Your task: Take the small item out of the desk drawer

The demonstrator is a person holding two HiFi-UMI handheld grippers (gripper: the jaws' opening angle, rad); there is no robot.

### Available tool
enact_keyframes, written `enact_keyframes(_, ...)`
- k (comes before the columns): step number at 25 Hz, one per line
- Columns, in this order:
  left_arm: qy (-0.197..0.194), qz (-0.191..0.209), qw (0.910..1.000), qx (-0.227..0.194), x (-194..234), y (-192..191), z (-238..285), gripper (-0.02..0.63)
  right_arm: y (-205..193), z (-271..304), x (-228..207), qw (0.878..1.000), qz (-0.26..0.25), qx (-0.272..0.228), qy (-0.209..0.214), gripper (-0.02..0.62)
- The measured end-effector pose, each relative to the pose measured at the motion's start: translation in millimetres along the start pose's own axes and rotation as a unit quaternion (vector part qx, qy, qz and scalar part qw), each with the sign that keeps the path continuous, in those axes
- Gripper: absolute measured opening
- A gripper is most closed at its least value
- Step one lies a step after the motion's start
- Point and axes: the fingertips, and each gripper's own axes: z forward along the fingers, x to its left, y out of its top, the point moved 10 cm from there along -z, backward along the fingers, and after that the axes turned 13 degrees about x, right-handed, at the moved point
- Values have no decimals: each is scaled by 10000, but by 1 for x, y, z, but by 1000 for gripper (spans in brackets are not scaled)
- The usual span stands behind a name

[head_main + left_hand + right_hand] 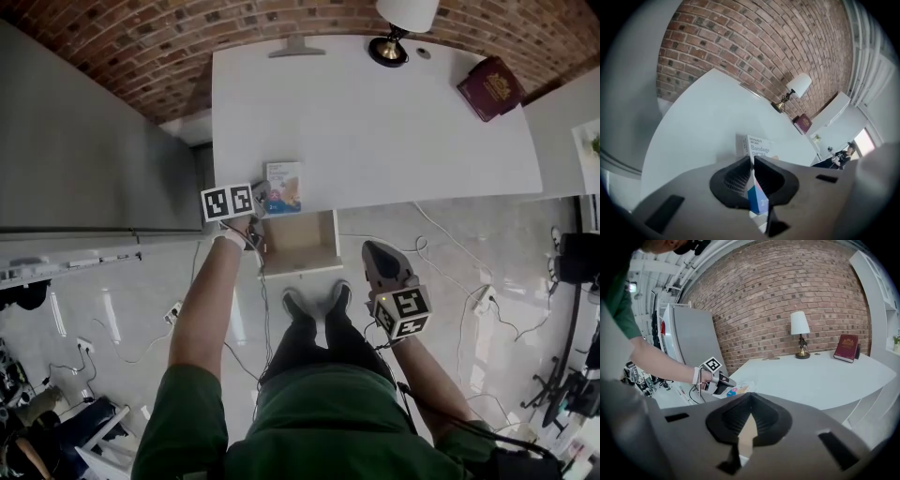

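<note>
A small bandage box (284, 187) lies on the white desk (375, 131) at its near edge, just above the open drawer (300, 246). My left gripper (263, 200) is shut on the box's left end; in the left gripper view the box (757, 146) sticks out beyond the closed jaws of the left gripper (753, 163). The drawer's wooden inside shows nothing in it. My right gripper (375, 251) hangs to the right of the drawer, below desk height, shut and holding nothing. The right gripper view shows the box (738, 390) in the left gripper (725, 382).
A lamp (395, 28) and a dark red book (490, 87) stand at the desk's far side. A grey cabinet (84, 141) rises left of the desk. Cables (450, 272) trail over the floor, and the person's feet (316, 304) are in front of the drawer.
</note>
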Motion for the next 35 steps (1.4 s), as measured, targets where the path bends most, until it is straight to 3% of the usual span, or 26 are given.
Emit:
enact_keyframes(10,573,271,9972,-394,0,3,-31,29,12,2,8,9997,-167,-102,117,5)
enact_keyframes(22,998,443,9827,-1493,-14,-5,-134,28,57,-14,17,9964,-567,-608,192,5)
enact_keyframes(27,1005,785,9702,-2062,-50,-19,-178,28,76,-29,22,9936,-742,-826,218,5)
enact_keyframes(35,986,1605,9341,-3032,-131,-46,-253,28,113,-53,30,9894,-676,-1260,263,5)
